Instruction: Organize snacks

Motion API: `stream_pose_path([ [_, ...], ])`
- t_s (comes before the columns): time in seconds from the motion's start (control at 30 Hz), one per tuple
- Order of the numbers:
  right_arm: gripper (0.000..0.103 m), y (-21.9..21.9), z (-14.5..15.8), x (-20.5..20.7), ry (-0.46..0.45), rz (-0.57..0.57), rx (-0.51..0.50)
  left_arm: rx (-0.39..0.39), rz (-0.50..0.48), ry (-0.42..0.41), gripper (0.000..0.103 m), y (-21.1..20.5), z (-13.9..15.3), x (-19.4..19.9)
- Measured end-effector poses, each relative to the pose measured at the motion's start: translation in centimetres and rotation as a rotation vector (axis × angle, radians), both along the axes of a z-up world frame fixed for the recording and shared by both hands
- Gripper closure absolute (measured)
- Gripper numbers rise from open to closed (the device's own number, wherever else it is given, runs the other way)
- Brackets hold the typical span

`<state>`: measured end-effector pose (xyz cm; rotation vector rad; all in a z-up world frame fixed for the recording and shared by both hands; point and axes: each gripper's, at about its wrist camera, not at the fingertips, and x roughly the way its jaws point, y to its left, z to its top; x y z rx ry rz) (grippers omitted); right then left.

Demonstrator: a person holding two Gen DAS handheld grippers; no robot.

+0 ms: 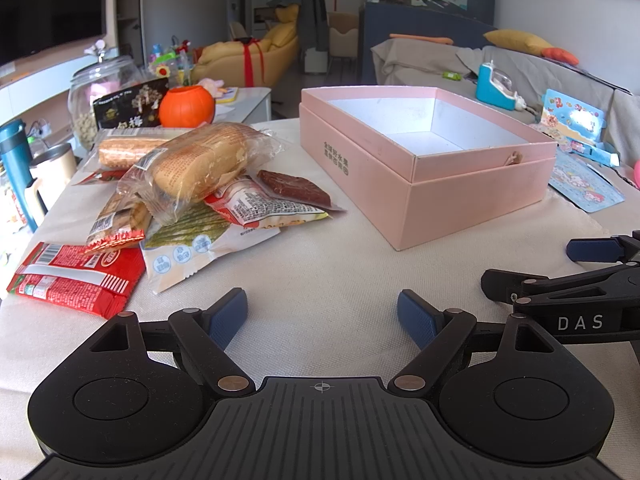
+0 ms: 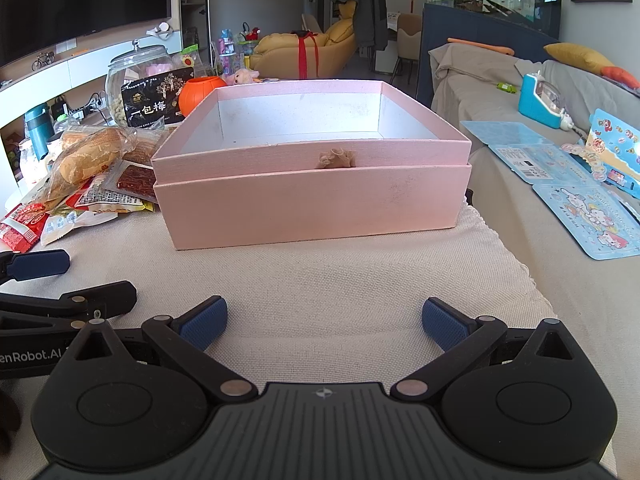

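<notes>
A pile of snack packets lies on the cloth-covered table at the left: a bread roll in clear wrap point(image 1: 200, 164), a dark dried-meat pack point(image 1: 294, 188), a red packet point(image 1: 76, 276) and a green-and-white packet point(image 1: 188, 240). The pile also shows in the right wrist view point(image 2: 84, 176). An open, empty pink box point(image 1: 424, 196) point(image 2: 312, 200) stands to the right of the pile. My left gripper point(image 1: 322, 316) is open and empty, low over the cloth in front of the pile. My right gripper point(image 2: 324, 322) is open and empty, in front of the box.
Behind the pile stand a glass jar point(image 1: 96, 92), a black snack bag point(image 1: 128, 108), an orange pumpkin pot point(image 1: 186, 106) and a teal bottle point(image 1: 16, 168). Blue sticker sheets point(image 2: 576, 200) and a blue toy point(image 2: 542, 100) lie on the grey sofa at the right.
</notes>
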<state>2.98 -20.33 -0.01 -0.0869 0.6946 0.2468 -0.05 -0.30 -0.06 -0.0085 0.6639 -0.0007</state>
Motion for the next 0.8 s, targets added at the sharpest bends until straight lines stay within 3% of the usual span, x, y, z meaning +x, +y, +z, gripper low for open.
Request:
stream_pose_path([
  [0.8, 0.0, 1.1, 0.0, 0.6, 0.004, 0.001, 0.004, 0.003, 0.001, 0.0, 0.016, 0.5, 0.0, 0.0],
])
